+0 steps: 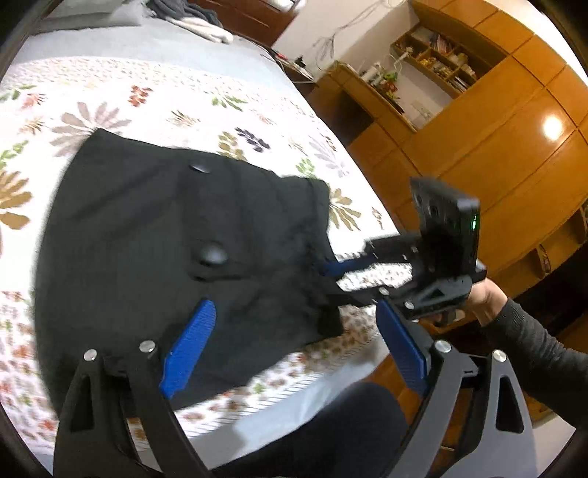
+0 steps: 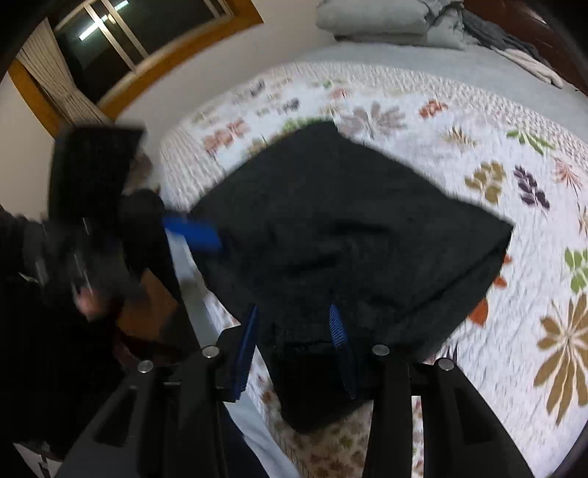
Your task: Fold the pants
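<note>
The black pants (image 1: 176,239) lie folded into a rough square on the floral bedspread (image 1: 183,103), near the bed's front edge. They also show in the right wrist view (image 2: 349,228). My left gripper (image 1: 294,331) is open and empty, its blue fingers (image 1: 191,345) spread over the pants' near edge. My right gripper (image 2: 294,323) is open, its blue pads (image 2: 340,334) on either side of the pants' near corner, with no grip visible. It appears in the left wrist view (image 1: 330,274) at the pants' right edge. The left gripper shows in the right wrist view (image 2: 194,229).
Grey pillows and blankets (image 2: 386,22) lie at the head of the bed. Wooden cabinets and shelves (image 1: 477,110) stand beyond the bed's right side. A window (image 2: 121,40) is at the far left. The bed's edge (image 1: 294,404) is just below the pants.
</note>
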